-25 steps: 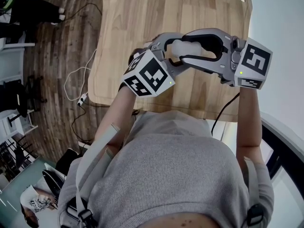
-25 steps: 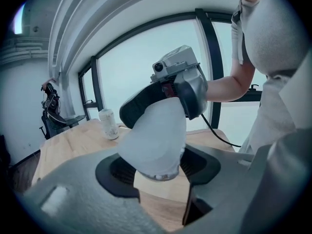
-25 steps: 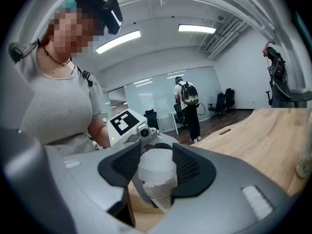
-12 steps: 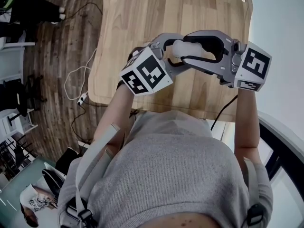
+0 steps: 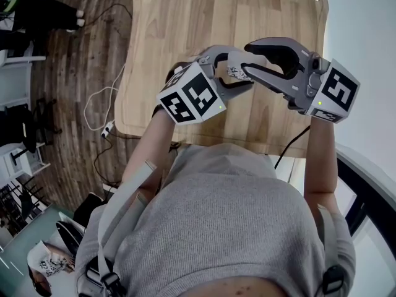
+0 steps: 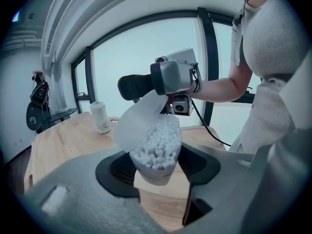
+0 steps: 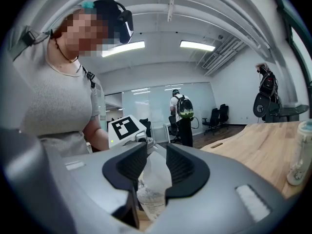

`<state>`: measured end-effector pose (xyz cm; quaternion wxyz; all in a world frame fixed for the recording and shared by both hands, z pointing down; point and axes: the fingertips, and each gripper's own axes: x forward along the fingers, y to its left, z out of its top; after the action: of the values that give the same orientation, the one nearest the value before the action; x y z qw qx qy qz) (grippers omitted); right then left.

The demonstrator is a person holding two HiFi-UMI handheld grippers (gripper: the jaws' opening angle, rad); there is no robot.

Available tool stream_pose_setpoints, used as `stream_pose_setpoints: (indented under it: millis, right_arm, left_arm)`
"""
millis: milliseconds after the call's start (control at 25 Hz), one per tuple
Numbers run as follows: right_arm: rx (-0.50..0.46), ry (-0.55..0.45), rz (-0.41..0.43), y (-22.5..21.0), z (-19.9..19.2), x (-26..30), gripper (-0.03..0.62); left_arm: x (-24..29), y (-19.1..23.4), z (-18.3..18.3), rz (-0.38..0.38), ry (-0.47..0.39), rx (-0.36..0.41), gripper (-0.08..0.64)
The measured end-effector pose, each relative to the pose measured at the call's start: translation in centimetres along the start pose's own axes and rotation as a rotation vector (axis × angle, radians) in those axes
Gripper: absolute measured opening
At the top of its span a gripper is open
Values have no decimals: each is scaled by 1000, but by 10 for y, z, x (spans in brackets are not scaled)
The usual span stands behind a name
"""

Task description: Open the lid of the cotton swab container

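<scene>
Both my forearms (image 5: 151,144) raised before chest. My left gripper (image 6: 157,165) clamped on tub (image 6: 155,172), jaws wide. My right gripper (image 7: 153,167) facing it tip to tip, jaws closing on lid (image 6: 139,118) between them.

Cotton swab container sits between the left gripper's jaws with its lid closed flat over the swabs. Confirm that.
Wrong about the lid only. The lid stands tilted up off the mouth, leaving the swabs bare, as the left gripper view shows. The cotton swab container does sit between the jaws of the left gripper.
</scene>
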<state>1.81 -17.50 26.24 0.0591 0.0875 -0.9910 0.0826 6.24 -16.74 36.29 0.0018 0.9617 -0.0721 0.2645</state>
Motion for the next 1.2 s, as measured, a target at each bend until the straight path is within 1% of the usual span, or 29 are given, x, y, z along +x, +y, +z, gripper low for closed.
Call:
stream_pose_setpoints:
  millis: [120,280,440,600,720,1080,1200]
  right_arm:
    - [-23,10,-10,0,-2,-1,107]
    - [-41,-24,-67,-9,5,-4,43]
    - [-24,-34,-80,-15,4,-6,41]
    - [-11,-41,-120,-23,0,-8,35]
    - [-8,-35,-167,-31,-5,-11,2]
    - [28,-45,-238,-43,-15,-19,2]
    - [19,-44,-254,-44,-15,-19,2]
  left_arm:
    - [1,0,-1,-1,7,5,258]
    - [2,-4,-2,-17,15,18,258]
    - [4,-6,-3,-23,14,17,258]
    - [5,-9,-6,-28,27,37,258]
    - [7,-11,-9,-35,30,34,258]
    - [10,-15,-11,-46,27,33,257]
    - [12,-14,-11,-47,23,18,258]
